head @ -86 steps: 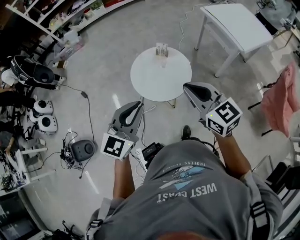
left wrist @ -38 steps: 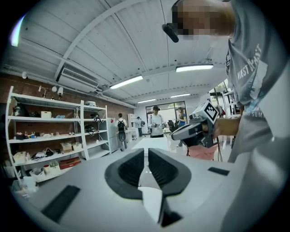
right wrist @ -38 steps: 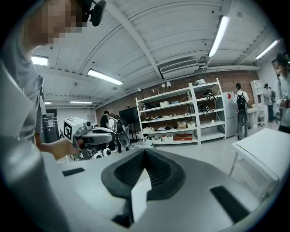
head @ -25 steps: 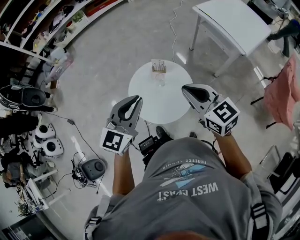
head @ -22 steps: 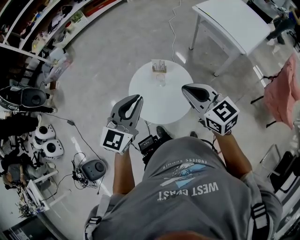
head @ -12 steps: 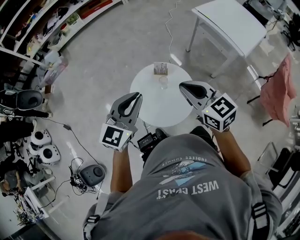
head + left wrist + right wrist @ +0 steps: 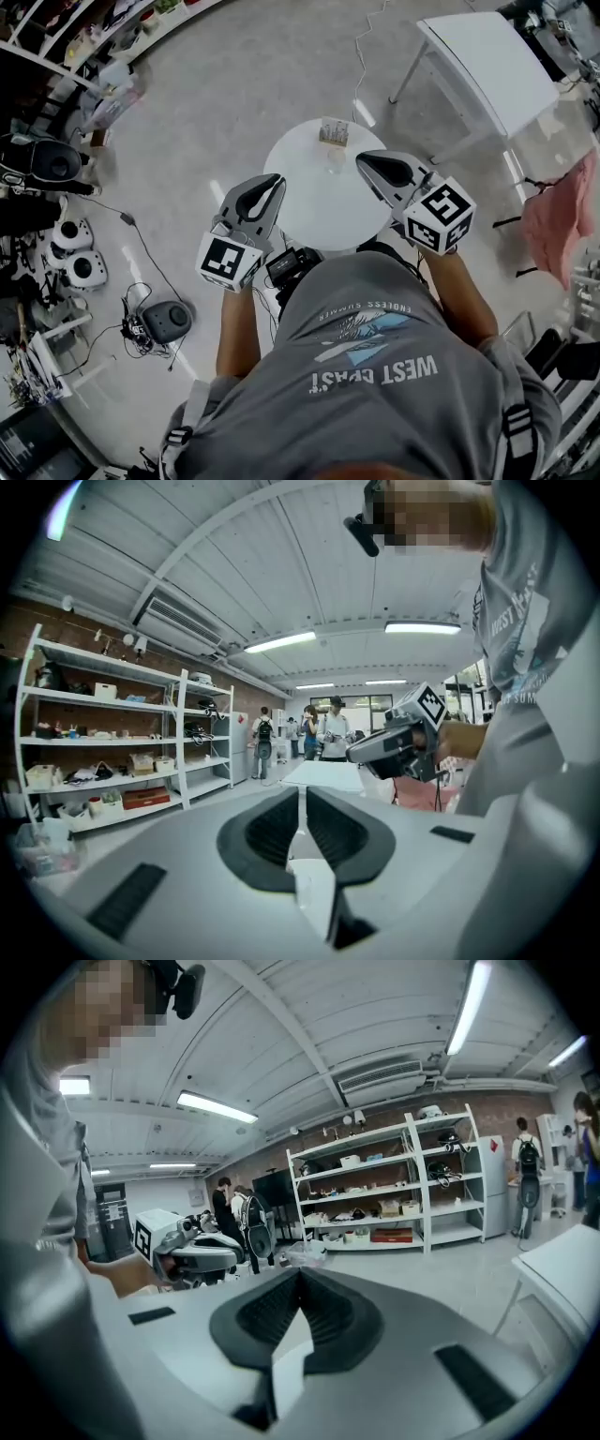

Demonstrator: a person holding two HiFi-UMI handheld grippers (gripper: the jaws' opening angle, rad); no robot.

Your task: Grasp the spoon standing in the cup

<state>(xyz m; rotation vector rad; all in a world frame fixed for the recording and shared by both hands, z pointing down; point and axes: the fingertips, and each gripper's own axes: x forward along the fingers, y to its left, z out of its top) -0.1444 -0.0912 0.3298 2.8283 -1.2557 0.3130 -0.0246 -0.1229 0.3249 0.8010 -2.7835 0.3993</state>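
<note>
Grey polished floor spreads below us, and on it stands a round white table [image 7: 309, 202], with a rectangular white table [image 7: 492, 61] farther off to the right and a pink cloth [image 7: 555, 208] hanging at the right edge. On the far part of the round table we see a small clear cup [image 7: 336, 161]. Just beyond it, near the table's far rim, stands a small box-like holder [image 7: 333, 131].

The cup lies ahead of both tools and between their tips. It is close to the tip of the right gripper [image 7: 362, 160] and farther from the left gripper [image 7: 274, 181], which sits over the table's near left rim. We cannot tell how high either tool hangs above the tabletop, and neither touches the cup.

In the left gripper view the jaws of the left gripper [image 7: 300, 797] are pressed together with only a thin slit between the dark pads, and nothing is held there. The right gripper view shows the same of the right gripper [image 7: 298, 1279]: jaws meeting at the tip, nothing in them. Each of these views also catches the other tool, held out in a hand, against open shelving [image 7: 375, 1194] on a brick wall.

The spoon is too small for us to pick out in the cup, so we cannot tell which way its handle leans.
</note>
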